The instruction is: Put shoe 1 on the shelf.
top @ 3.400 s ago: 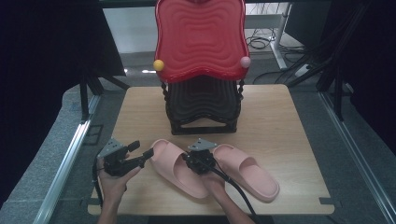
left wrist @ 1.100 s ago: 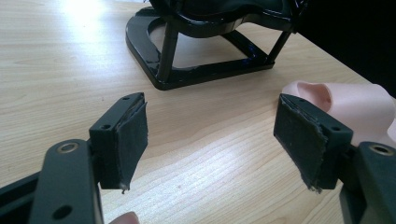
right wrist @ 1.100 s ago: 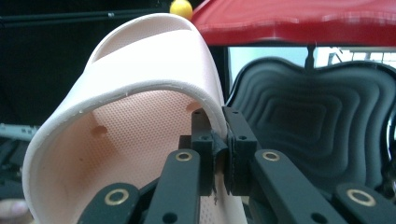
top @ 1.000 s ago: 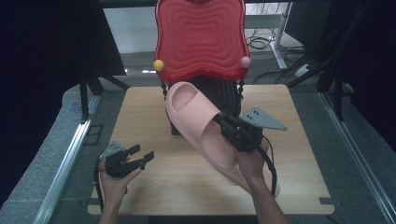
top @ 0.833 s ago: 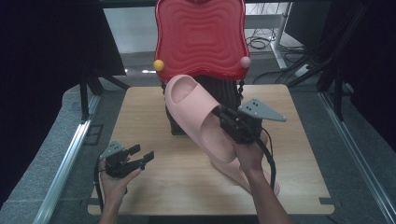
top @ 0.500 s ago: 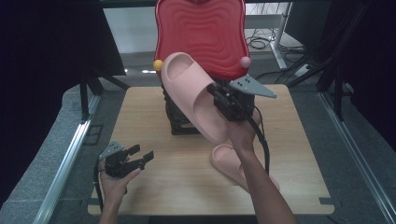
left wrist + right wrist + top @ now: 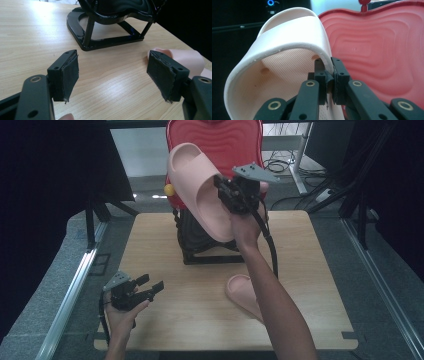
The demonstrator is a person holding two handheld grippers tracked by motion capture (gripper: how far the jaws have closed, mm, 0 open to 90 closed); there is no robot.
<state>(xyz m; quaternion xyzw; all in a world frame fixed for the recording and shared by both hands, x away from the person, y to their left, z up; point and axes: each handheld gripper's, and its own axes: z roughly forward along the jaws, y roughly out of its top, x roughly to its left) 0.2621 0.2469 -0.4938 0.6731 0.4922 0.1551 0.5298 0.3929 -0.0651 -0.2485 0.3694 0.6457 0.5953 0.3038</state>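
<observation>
high view: the right gripper [image 7: 239, 195] is raised above the far half of the table [image 7: 320, 270], its jaws clenched on the side rim of a pink slipper [image 7: 200, 195], which hangs tilted in the air, toe end up, in front of the red tray [image 7: 215, 135] that tops the black rack [image 7: 200, 242]. right gripper view: the pads pinch the thin edge of the slipper [image 7: 287, 50] just below its strap, the dotted footbed facing the camera, the ribbed red tray [image 7: 382, 50] close behind it; whether slipper and tray touch cannot be told. the rack holds nothing that can be made out, and the tray's ribbed face is bare. a second slipper [image 7: 245, 295] lies flat on the table near the front edge, partly hidden under the right forearm. the left gripper [image 7: 150, 290] rests low over the near left corner of the table, released, with bare wood between its jaws. left gripper view: the two pads [image 7: 70, 72] stand well apart; beyond them are the rack's base [image 7: 105, 37] and, at right, the toe of the second slipper [image 7: 185, 56] on the table [image 7: 30, 37].
</observation>
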